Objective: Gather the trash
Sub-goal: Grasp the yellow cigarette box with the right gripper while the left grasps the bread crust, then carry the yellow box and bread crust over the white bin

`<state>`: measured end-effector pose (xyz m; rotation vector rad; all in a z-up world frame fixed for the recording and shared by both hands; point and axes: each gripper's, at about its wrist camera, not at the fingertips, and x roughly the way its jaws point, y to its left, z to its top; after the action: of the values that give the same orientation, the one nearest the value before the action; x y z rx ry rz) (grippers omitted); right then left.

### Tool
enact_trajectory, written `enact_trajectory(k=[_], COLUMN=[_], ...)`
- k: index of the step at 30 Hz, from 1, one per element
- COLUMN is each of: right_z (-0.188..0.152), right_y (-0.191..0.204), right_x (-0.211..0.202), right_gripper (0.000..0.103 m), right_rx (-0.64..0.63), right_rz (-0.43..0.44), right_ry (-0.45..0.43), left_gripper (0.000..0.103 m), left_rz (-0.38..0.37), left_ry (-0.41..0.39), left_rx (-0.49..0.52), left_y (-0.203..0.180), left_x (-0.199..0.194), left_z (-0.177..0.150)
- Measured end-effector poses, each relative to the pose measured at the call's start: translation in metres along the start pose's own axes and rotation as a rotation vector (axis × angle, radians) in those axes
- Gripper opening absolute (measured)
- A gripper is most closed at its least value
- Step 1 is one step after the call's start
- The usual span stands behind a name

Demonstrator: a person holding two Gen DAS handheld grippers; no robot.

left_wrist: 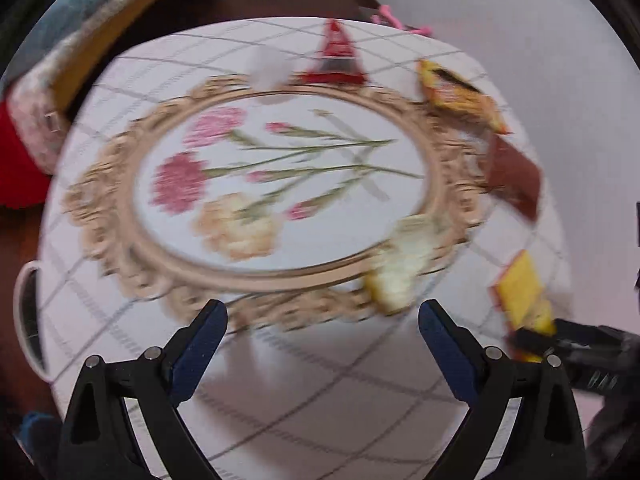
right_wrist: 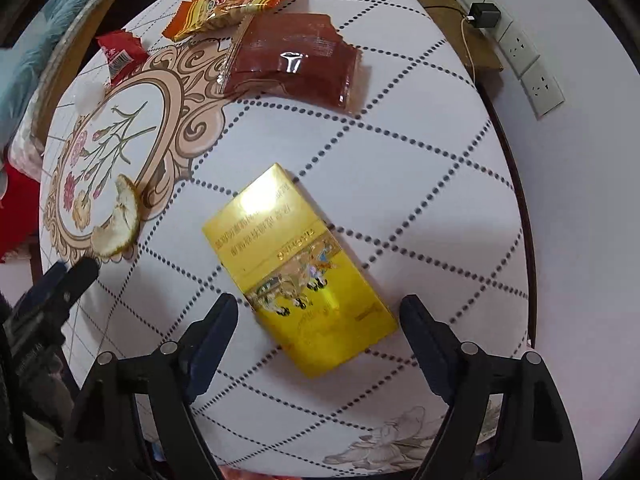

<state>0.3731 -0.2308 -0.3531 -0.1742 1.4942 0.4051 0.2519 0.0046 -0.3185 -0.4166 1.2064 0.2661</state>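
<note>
1. Left wrist view: the left gripper (left_wrist: 322, 320) hangs with jaws spread wide and empty over the round table (left_wrist: 320, 380); the citrus peel (left_wrist: 400, 268) lies just beyond them, toward the right finger.
2. Right wrist view: the right gripper (right_wrist: 318, 316) has jaws released; the yellow box (right_wrist: 298, 268) lies flat, its near end between the fingers, untouched.

text: none legible | yellow box (right_wrist: 298, 268): upside-down print, unreadable | red wrapper (right_wrist: 120, 54): barcode label
</note>
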Motion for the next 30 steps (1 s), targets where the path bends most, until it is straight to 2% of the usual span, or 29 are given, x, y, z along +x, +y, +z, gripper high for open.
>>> enact_trajectory(k=[1, 2, 3, 4, 5, 6, 7, 8, 9, 12, 15, 19, 26, 30], right_z=[-0.002, -0.004, -0.004, -0.003, -0.002, -0.002, -0.002, 0.0, 0.0, -0.003, -0.024, -0.043, -0.081, -0.099], right_y=[0.001, 0.003, 0.005, 0.008, 0.011, 0.014, 0.018, 0.025, 0.029, 0.038, 0.059, 0.07, 0.106, 0.13], right_x=[0.0, -0.001, -0.002, -0.003, -0.003, -0.002, 0.0, 0.004, 0.008, 0.013, 0.0, -0.008, -0.054, -0.077], right_gripper=[0.086, 0.086, 0.086, 0.086, 0.086, 0.086, 0.086, 0.086, 0.086, 0.083, 0.068, 0.066, 0.066, 0.065], right_rx=[-0.018, -0.042, -0.061, -0.079, -0.095, -0.11, -0.128, -0.142, -0.152, -0.175, -0.18, -0.142, -0.109, -0.096], right_rz=[-0.013, -0.039, -0.055, -0.071, -0.077, -0.08, -0.096, -0.107, -0.118, -0.148, -0.144, -0.109, -0.034, 0.063], right_ry=[-0.01, -0.024, -0.042, -0.051, -0.061, -0.072, -0.079, -0.083, -0.084, -0.105, -0.13, -0.147, -0.287, -0.353], left_gripper=[0.092, 0.074, 0.064, 0.062, 0.037, 0.026, 0.021, 0.013, 0.009, 0.005, 0.005, 0.004, 0.004, 0.004], left_rz=[-0.01, -0.025, -0.025, -0.004, -0.007, 0.001, 0.02, 0.019, 0.013, 0.036, 0.072, 0.094, 0.124, 0.142], left_ry=[0.009, 0.014, 0.026, 0.015, 0.004, 0.007, 0.004, -0.001, -0.004, -0.019, -0.046, -0.086, -0.185, -0.242], left_rx=[0.001, -0.003, -0.006, 0.002, 0.011, 0.013, 0.011, 0.009, 0.009, 0.026, 0.053, 0.069, 0.059, 0.042], left_y=[-0.005, -0.009, -0.013, -0.017, -0.02, -0.022, -0.023, -0.023, -0.021, -0.016, -0.008, 0.011, 0.041, 0.061], left_x=[0.004, 0.008, 0.013, 0.013, 0.013, 0.013, 0.013, 0.013, 0.013, 0.008, -0.001, -0.027, -0.088, -0.127], left_z=[0.003, 0.005, 0.007, 0.009, 0.012, 0.015, 0.017, 0.018, 0.018, 0.016, 0.008, -0.009, -0.027, -0.032])
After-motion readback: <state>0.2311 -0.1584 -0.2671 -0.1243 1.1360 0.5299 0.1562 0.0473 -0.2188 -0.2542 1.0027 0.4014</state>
